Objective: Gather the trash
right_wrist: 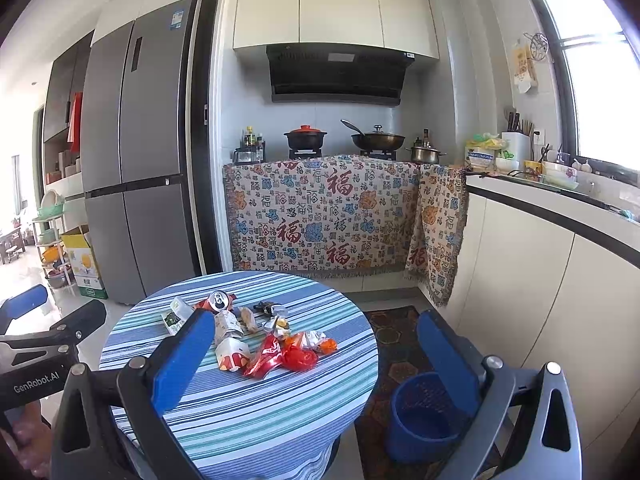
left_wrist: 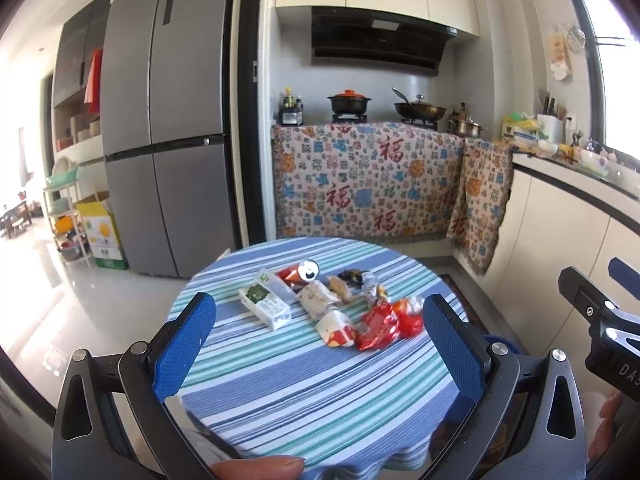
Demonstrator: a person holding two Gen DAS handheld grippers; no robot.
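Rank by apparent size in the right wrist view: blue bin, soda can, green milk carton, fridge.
1. fridge
2. blue bin, though it is nearest the camera
3. green milk carton and soda can look alike; carton partly hidden

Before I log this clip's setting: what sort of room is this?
A home kitchen, most likely: a fridge, a range hood above a pot and wok on the stove, and a small round table strewn with wrappers.

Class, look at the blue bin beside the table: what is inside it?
The blue bin on the rug shows only bare mesh wall inside; no trash is visible. Its bottom is partly hidden by the right gripper's finger.
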